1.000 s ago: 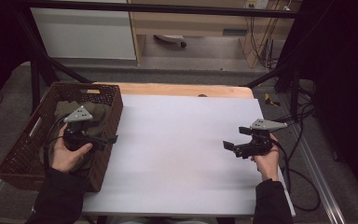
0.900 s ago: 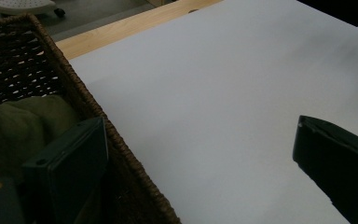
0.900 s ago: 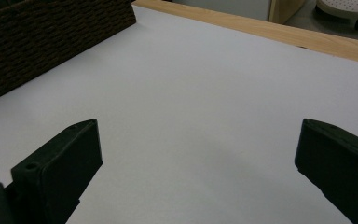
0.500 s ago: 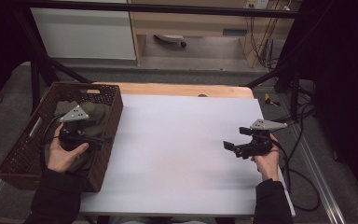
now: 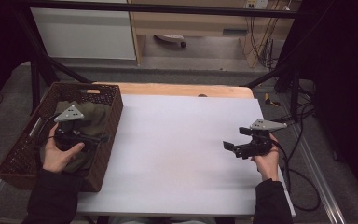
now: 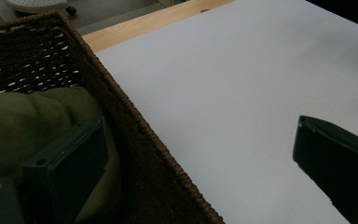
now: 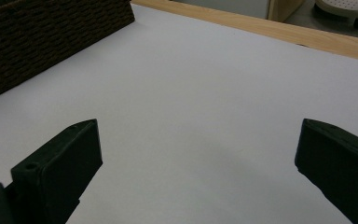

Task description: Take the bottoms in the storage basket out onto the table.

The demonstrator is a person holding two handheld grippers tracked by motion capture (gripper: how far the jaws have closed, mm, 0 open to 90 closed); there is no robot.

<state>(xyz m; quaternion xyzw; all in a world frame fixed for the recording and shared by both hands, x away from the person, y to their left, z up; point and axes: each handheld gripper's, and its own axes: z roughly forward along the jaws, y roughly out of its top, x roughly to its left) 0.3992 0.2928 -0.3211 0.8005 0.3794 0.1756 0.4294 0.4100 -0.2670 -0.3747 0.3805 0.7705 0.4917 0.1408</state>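
A dark woven basket (image 5: 116, 105) stands at the table's left end with an olive-green cloth (image 5: 95, 114) bundled inside. A hand holds my left gripper (image 5: 101, 138) low over the basket, jaws pointing right across its right wall. In the left gripper view it (image 6: 200, 135) is open and straddles the basket rim (image 6: 135, 121), one jaw over the cloth (image 6: 28, 112) and the other over the white table. My right gripper (image 5: 228, 147) hovers near the table's right edge, pointing left. Its jaws (image 7: 199, 126) stand wide open with nothing between them.
The white tabletop (image 5: 182, 140) spreads between the two grippers, with a wooden strip (image 5: 177, 89) along its far edge. The basket (image 7: 51, 32) sits far off in the right gripper view. Cables (image 5: 298, 140) hang off the right side. Dark frame bars rise behind the basket.
My left gripper has drifted a little left and back, further over the basket. The right gripper has stayed where it was.
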